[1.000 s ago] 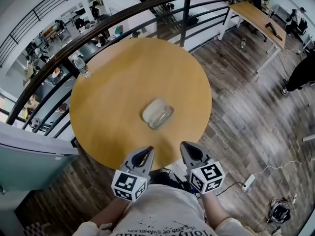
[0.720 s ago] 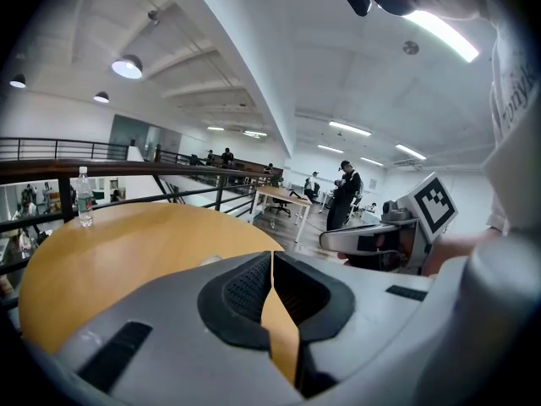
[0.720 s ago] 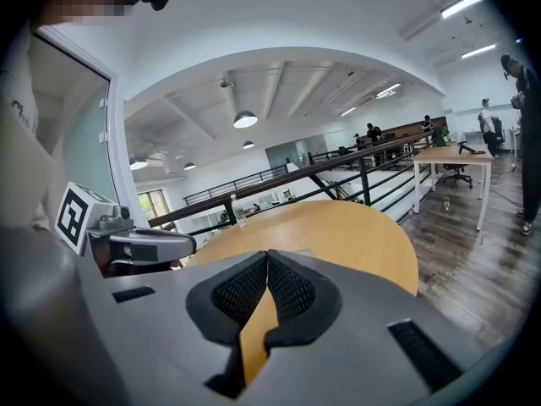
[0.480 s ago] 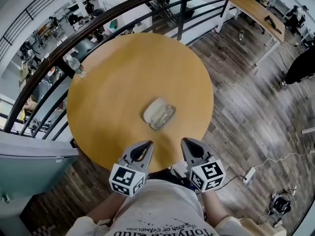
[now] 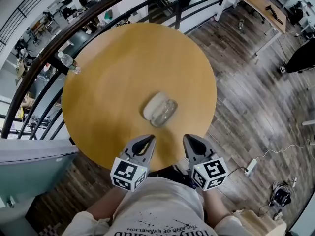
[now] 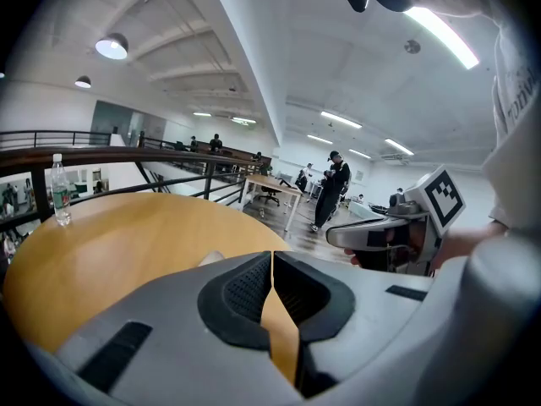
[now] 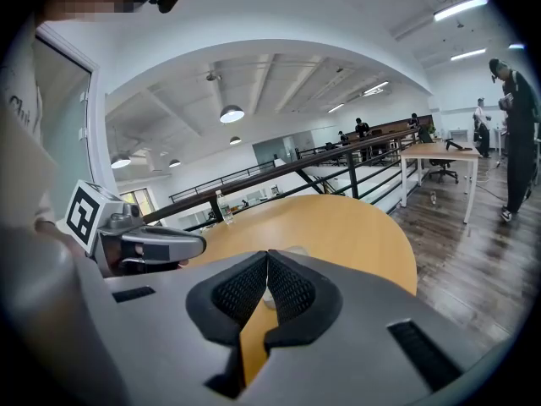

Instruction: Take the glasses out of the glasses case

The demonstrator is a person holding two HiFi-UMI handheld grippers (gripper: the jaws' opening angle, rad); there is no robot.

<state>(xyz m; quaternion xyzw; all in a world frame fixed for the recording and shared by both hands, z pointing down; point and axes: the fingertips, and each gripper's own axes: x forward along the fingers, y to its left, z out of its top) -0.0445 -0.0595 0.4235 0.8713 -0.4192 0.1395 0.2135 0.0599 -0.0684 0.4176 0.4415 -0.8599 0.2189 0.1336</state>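
Observation:
A pale, translucent glasses case lies closed near the middle of the round wooden table. Its contents cannot be made out. My left gripper hovers over the table's near edge, just short of the case and to its left, jaws shut and empty. My right gripper sits beside it at the same edge, also shut with nothing held. In the left gripper view only a sliver of the case peeks over the jaws. In the right gripper view the case shows just past the shut jaws.
A clear water bottle stands at the table's far left edge, against a dark metal railing. Wood flooring surrounds the table. A long desk stands far right, and a white power strip lies on the floor at right.
The view has shifted forward over the table, so the case sits lower and nearer. Both grippers stay shut, holding their places at the near edge.

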